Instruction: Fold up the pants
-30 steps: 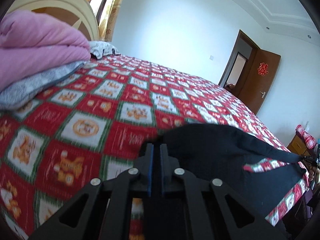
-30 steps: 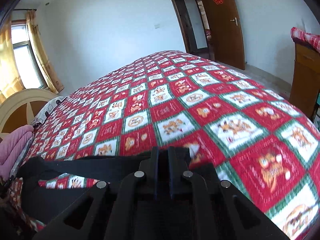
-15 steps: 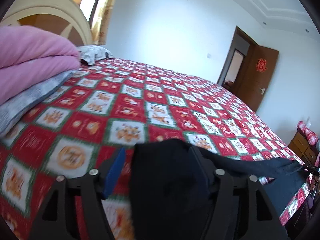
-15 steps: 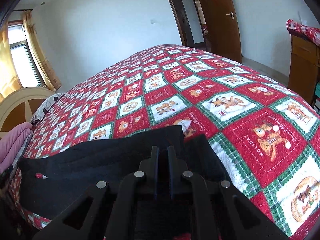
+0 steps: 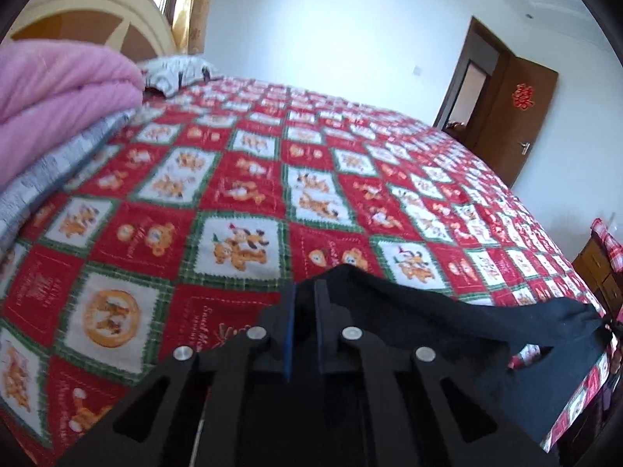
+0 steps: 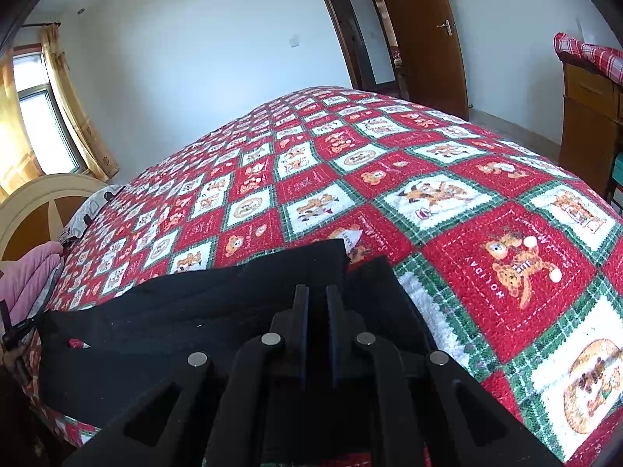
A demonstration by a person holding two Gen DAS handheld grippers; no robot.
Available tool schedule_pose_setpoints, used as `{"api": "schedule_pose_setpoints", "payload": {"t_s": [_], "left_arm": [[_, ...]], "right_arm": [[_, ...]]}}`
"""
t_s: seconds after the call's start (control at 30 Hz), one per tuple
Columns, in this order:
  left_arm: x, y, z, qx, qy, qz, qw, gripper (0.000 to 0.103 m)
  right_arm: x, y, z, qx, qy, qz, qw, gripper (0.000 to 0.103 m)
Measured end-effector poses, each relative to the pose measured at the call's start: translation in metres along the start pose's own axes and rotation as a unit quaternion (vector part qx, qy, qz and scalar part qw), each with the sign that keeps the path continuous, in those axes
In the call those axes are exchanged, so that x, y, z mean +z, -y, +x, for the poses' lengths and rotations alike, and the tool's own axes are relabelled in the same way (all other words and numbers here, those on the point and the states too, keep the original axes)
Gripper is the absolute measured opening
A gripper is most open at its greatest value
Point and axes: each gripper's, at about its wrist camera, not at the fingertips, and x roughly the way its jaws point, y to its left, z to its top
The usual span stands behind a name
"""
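Black pants (image 5: 447, 323) lie stretched along the near edge of the bed; they also show in the right wrist view (image 6: 187, 311). My left gripper (image 5: 303, 292) is shut on one end of the pants, and the cloth bunches over its fingertips. My right gripper (image 6: 313, 295) is shut on the other end of the pants, holding the cloth low over the bedspread. The stretch between the two ends hangs slightly slack over the bed edge.
A red, white and green checked bedspread (image 5: 241, 210) covers the bed. A folded pink quilt (image 5: 58, 97) on a grey one lies at the head, by a cream headboard (image 6: 35, 210). A wooden cabinet (image 6: 588, 116) stands to the right, a brown door (image 6: 424, 31) beyond.
My left gripper opened half a second ago and is shut on the pants again, further forward over the bed. My right gripper stayed shut and moved the pants forward.
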Motion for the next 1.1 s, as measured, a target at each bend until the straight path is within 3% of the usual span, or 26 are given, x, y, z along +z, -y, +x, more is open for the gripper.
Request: {"api": "schedule_pose_setpoints", "payload": {"t_s": [0.3, 0.5, 0.63, 1.1], "left_arm": [[-0.028, -0.002, -0.077, -0.061, 0.072, 0.007, 0.9955, 0.008], [-0.065, -0.004, -0.095, -0.097, 0.091, 0.009, 0.9911, 0.008], [-0.088, -0.008, -0.098, -0.097, 0.084, 0.009, 0.9916, 0.008], [-0.151, -0.002, -0.097, -0.059, 0.046, 0.08, 0.994, 0.008]], "right_arm": [[0.008, 0.005, -0.017, -0.004, 0.027, 0.014, 1.0, 0.008], [0.006, 0.017, -0.028, -0.005, 0.042, 0.037, 0.998, 0.008], [-0.001, 0.023, -0.032, -0.007, 0.039, 0.043, 0.998, 0.008], [-0.021, 0.043, -0.034, -0.022, 0.037, 0.066, 0.997, 0.008]]}}
